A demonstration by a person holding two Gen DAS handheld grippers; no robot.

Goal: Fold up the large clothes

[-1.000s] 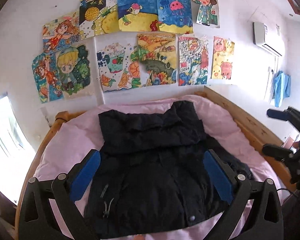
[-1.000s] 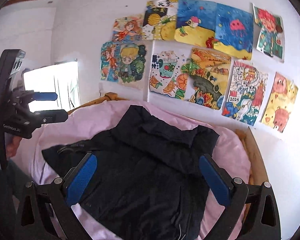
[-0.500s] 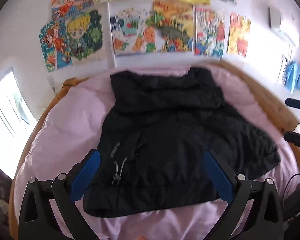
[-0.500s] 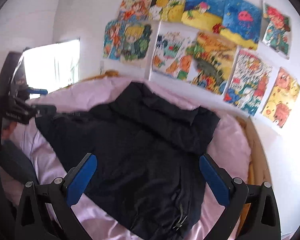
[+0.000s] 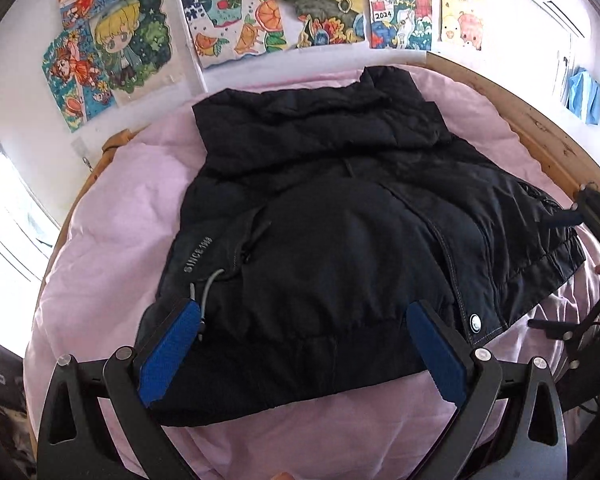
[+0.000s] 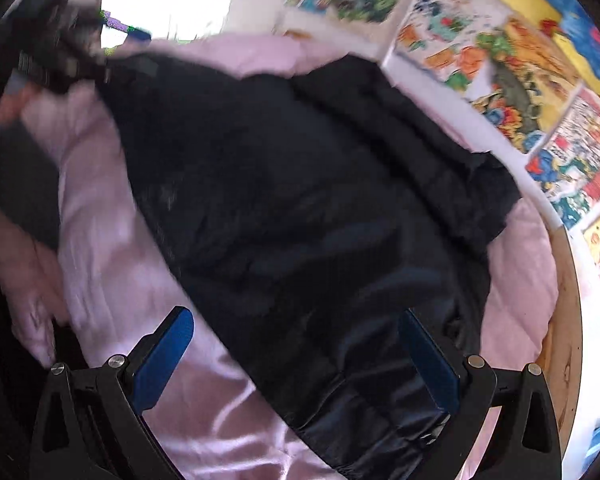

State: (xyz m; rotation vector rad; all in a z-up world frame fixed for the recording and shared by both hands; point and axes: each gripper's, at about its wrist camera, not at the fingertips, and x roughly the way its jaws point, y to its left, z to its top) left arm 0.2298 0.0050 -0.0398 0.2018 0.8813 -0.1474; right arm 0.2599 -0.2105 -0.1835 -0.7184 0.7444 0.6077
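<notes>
A large black padded jacket (image 5: 332,232) lies spread on a pink bed cover (image 5: 112,248), hood toward the wall. My left gripper (image 5: 304,344) is open, its blue pads (image 5: 168,352) low over the jacket's hem near a grey drawcord (image 5: 208,288). My right gripper (image 6: 300,356) is open over the jacket's (image 6: 300,208) right hem corner; this view is blurred. The right gripper also shows at the right edge of the left wrist view (image 5: 596,216), by the jacket's side flap. The left gripper appears blurred at the top left of the right wrist view (image 6: 52,64).
The wooden bed frame (image 5: 532,132) curves along the right and far side. Children's drawings (image 5: 236,20) cover the white wall behind. A bright window (image 5: 8,216) is at the left. An air conditioner (image 5: 556,4) and blue cloth (image 5: 584,96) are on the right wall.
Both grippers have tilted down and come closer to the jacket's hem. The jacket now fills more of each view. The right wrist view has become blurred from fast motion.
</notes>
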